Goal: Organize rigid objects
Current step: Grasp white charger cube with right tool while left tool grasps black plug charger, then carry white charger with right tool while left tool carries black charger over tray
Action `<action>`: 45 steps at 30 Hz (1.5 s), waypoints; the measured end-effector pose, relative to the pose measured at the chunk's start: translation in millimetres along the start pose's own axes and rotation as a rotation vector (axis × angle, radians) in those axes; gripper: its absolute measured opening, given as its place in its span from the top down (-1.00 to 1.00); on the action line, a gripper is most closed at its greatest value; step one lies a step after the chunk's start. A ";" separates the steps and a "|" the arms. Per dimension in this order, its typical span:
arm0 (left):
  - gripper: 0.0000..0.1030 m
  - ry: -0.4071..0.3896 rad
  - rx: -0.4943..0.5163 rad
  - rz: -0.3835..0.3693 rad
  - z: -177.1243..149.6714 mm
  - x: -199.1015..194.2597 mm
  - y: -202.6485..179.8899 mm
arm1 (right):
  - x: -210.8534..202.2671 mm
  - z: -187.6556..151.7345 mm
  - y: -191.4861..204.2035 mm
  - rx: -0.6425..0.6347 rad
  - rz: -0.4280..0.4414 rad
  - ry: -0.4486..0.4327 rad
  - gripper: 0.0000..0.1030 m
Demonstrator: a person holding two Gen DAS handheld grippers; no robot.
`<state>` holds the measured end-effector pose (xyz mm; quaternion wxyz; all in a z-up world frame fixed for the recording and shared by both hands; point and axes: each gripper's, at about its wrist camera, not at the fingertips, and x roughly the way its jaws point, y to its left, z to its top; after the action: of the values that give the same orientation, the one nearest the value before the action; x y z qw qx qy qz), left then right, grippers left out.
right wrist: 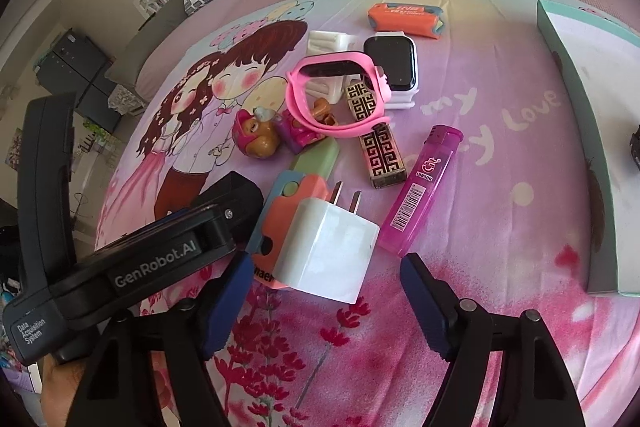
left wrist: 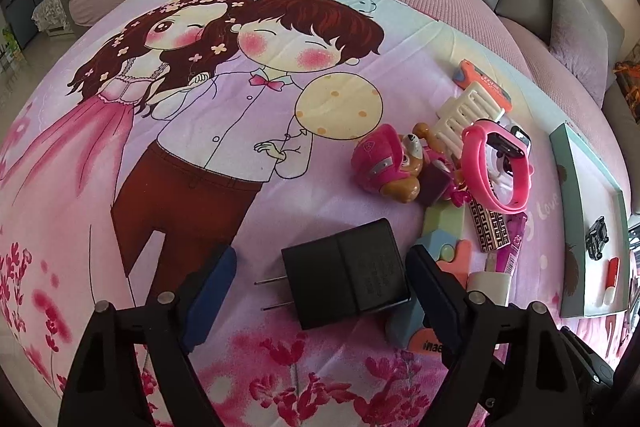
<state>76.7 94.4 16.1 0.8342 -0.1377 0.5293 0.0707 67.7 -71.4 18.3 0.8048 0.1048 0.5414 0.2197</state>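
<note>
Left gripper (left wrist: 320,279) jaws spread, black charger (left wrist: 346,273) lying btwn pads on cartoon sheet (left wrist: 200,187), not gripped. Right gripper (right wrist: 320,297) also unclenched w/ white charger (right wrist: 330,247) btwn pads, beside purple lighter (right wrist: 420,191).

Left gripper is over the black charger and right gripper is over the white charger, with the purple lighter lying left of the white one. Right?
Not quite. In the right wrist view the purple lighter lies right of the white charger, not left. The rest holds: left gripper over the black charger, right gripper over the white.
</note>
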 end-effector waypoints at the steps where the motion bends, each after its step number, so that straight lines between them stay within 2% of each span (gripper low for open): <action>1: -0.69 0.001 -0.002 0.000 0.1 0.6 0.9 | -0.4 0.1 -0.3 0.004 0.001 -0.001 -0.44; 5: -0.69 0.005 -0.005 -0.005 -0.1 2.0 2.9 | 2.1 0.4 -6.0 0.049 0.032 0.012 -0.10; 10: -0.68 0.007 0.002 -0.001 -0.5 3.4 0.6 | 3.1 1.0 -9.1 0.078 0.058 0.010 -0.02; 14: -0.65 0.006 0.000 -0.003 0.0 5.3 0.5 | 4.0 1.1 -11.1 0.089 0.069 0.003 -0.02; 18: -0.40 0.009 0.033 0.009 -0.9 6.1 -5.9 | 4.2 1.5 -10.8 0.095 0.073 -0.003 -0.01; 30: -0.40 -0.043 0.024 -0.063 2.3 -12.0 -2.9 | -9.5 4.9 -12.1 0.088 0.059 -0.052 0.01; 45: -0.40 -0.125 0.033 -0.072 5.0 -43.4 -4.2 | -35.8 10.1 -8.6 0.066 0.067 -0.143 0.05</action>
<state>63.5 93.1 58.0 0.8697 -0.1383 0.4721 0.0402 67.7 -95.1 48.3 0.8295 0.1649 0.4858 0.2206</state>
